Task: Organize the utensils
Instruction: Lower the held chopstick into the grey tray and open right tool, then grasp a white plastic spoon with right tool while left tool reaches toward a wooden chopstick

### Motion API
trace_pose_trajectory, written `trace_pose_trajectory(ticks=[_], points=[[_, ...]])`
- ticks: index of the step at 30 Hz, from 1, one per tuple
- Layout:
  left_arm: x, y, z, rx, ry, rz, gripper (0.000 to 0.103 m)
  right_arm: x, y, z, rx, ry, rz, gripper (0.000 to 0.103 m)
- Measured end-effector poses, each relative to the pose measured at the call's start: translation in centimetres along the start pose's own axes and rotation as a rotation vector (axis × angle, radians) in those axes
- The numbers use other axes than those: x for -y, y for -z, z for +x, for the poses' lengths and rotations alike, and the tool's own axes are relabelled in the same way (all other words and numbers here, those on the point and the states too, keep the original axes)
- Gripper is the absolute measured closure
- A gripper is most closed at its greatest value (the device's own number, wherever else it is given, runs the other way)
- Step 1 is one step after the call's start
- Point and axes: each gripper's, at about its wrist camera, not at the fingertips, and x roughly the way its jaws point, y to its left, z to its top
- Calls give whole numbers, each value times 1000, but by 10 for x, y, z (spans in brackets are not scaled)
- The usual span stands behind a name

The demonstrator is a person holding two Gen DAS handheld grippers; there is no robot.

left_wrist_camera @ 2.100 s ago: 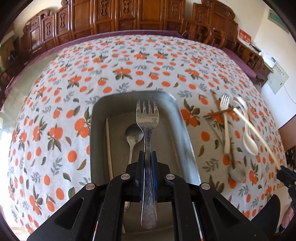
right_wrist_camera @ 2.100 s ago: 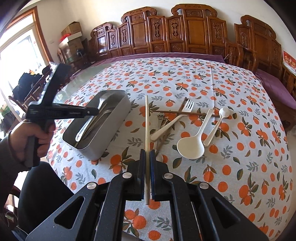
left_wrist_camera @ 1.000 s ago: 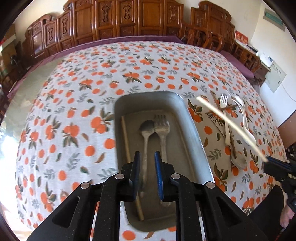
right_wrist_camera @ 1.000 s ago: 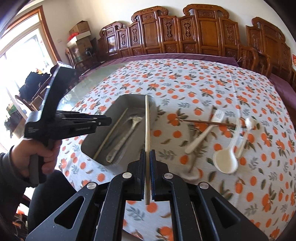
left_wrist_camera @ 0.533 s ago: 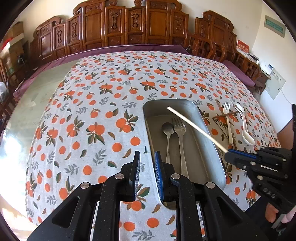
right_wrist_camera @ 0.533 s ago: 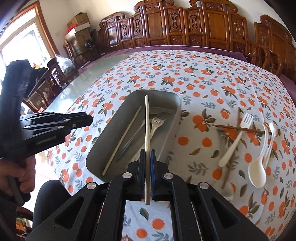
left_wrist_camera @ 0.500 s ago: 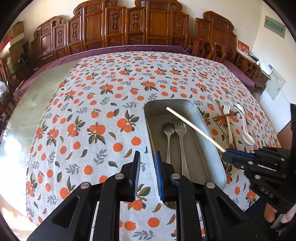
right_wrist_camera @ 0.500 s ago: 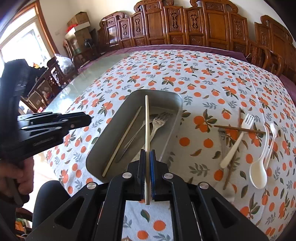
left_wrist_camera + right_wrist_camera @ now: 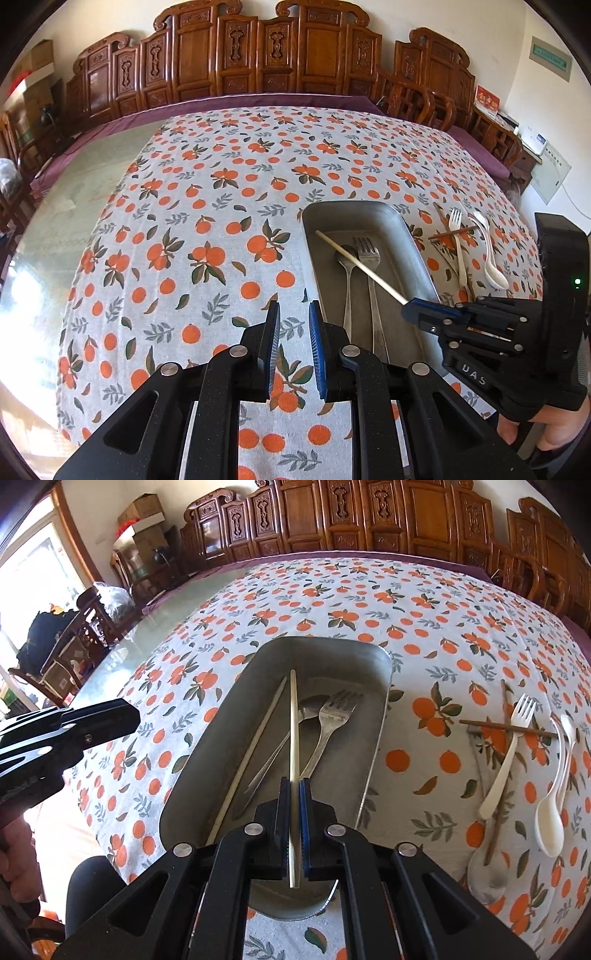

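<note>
Pale wooden chopstick (image 9: pixel 293 746), clamped in our right gripper (image 9: pixel 294 834), points lengthwise over the metal tray (image 9: pixel 373 746); our left gripper (image 9: pixel 292 345), parted, holds nothing.

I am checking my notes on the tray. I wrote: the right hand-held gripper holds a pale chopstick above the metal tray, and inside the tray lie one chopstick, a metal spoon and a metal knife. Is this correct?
Not quite: the right wrist view shows a metal fork, not a knife, beside the metal spoon. The rest holds: the right hand-held gripper grips a pale chopstick above the metal tray, where one chopstick lies.
</note>
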Motion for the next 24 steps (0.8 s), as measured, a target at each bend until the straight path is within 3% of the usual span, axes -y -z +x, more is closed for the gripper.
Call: trace_pose_trajectory(ticks=[9, 13, 19, 24], points=[[3, -1, -3, 5, 4, 3, 88, -5, 1, -12, 49, -50, -32, 95], [11, -3, -4, 14, 11, 11, 79, 7, 2, -29, 87, -51, -30, 95], [33, -6, -3, 28, 36, 32, 62, 56, 11, -60, 133, -7, -11, 95], [57, -9, 2, 31, 55, 63, 60, 111, 26, -79, 139, 82, 7, 95]])
